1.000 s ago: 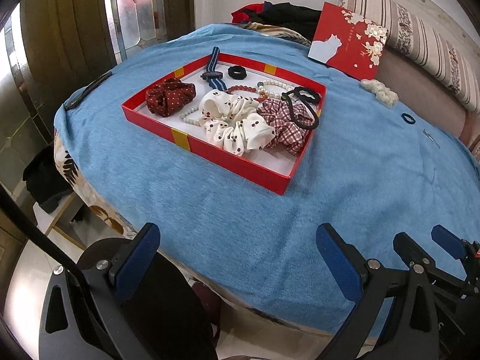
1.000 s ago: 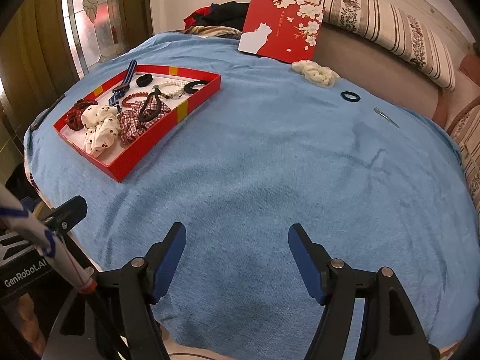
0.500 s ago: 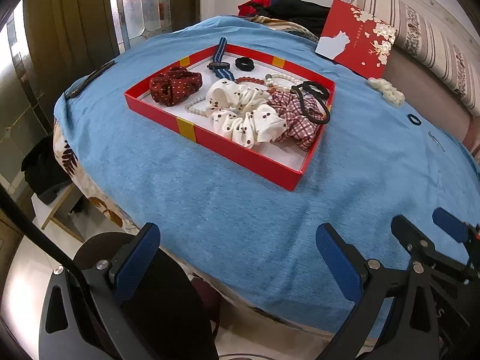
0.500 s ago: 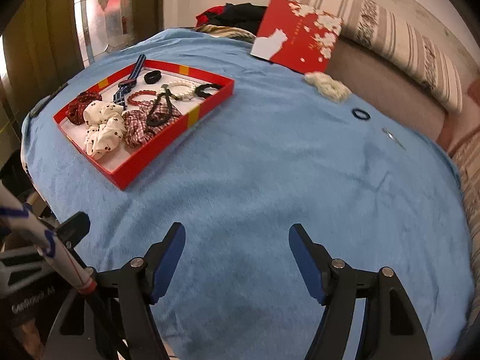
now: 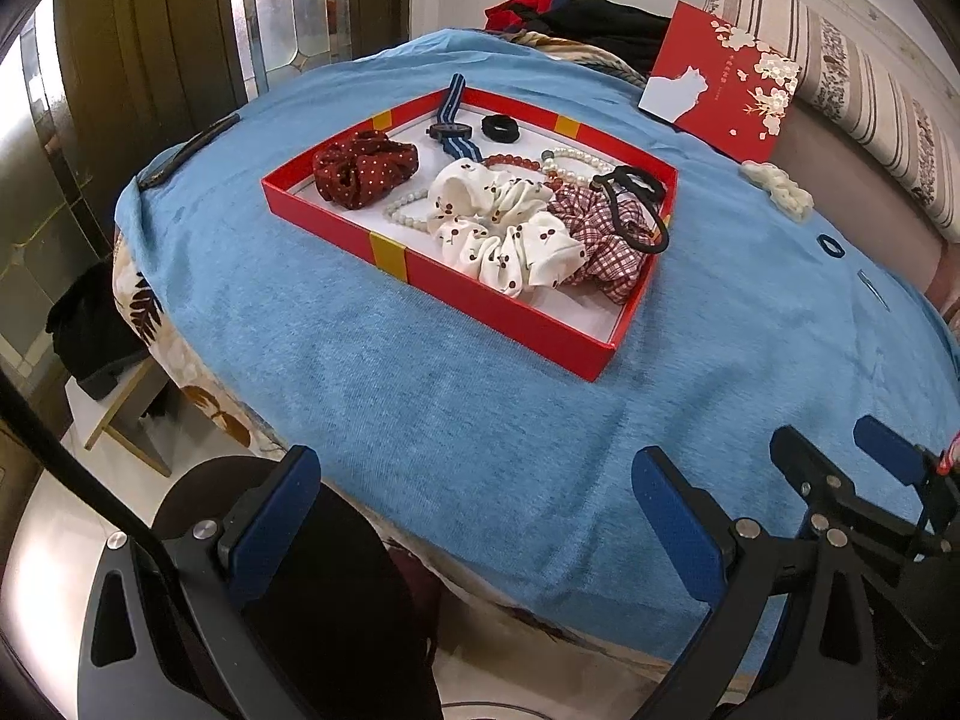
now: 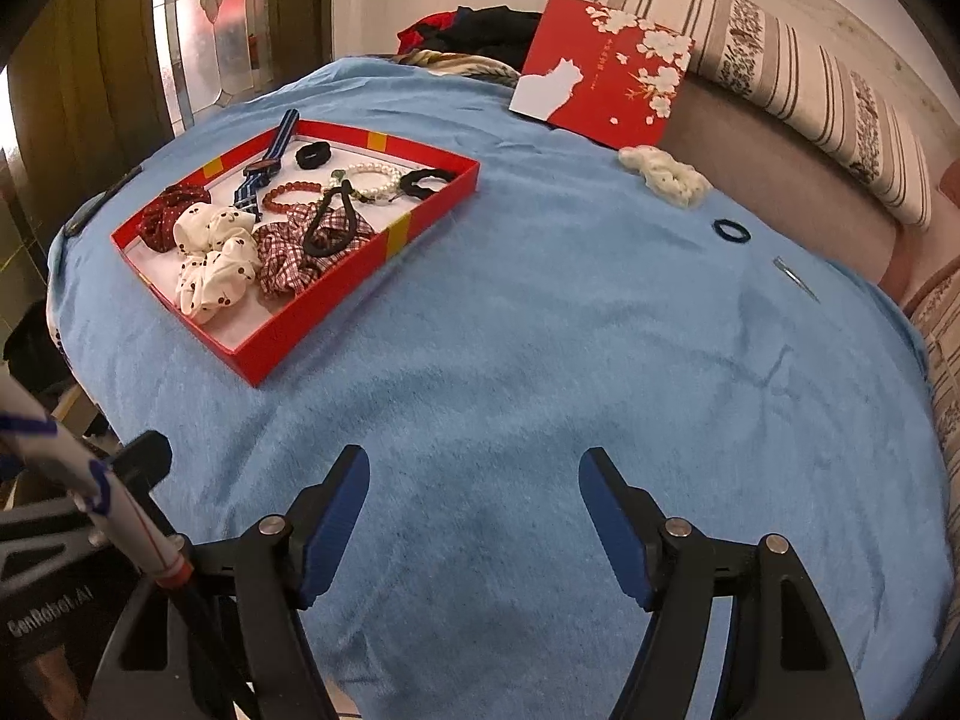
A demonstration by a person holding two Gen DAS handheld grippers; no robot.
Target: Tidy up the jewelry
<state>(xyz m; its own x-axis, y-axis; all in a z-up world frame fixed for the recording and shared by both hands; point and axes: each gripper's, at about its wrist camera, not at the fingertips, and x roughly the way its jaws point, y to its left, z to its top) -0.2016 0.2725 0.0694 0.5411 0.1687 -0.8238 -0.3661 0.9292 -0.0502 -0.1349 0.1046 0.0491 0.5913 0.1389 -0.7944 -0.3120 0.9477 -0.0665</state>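
A red tray (image 5: 480, 307) (image 6: 336, 300) on the blue cloth holds scrunchies, bead bracelets, a striped watch (image 5: 453, 120) and black hair ties. Outside it lie a white hair claw (image 6: 663, 175) (image 5: 779, 193), a small dark hair tie (image 6: 732, 230) (image 5: 832, 245) and a thin metal clip (image 6: 795, 278) (image 5: 873, 289) at the far right. My left gripper (image 5: 474, 486) is open and empty at the table's near edge. My right gripper (image 6: 474, 480) is open and empty over bare cloth, well short of the loose items.
A red box lid (image 6: 603, 72) with a white cat leans against the striped sofa cushions (image 6: 780, 66) at the back. A dark flat object (image 5: 186, 147) lies at the table's left edge. Clothes (image 5: 570, 18) are piled behind the table.
Both views have shifted slightly; the tray sits a little nearer and more central in the left wrist view. Both grippers stay open and empty. No object has moved.
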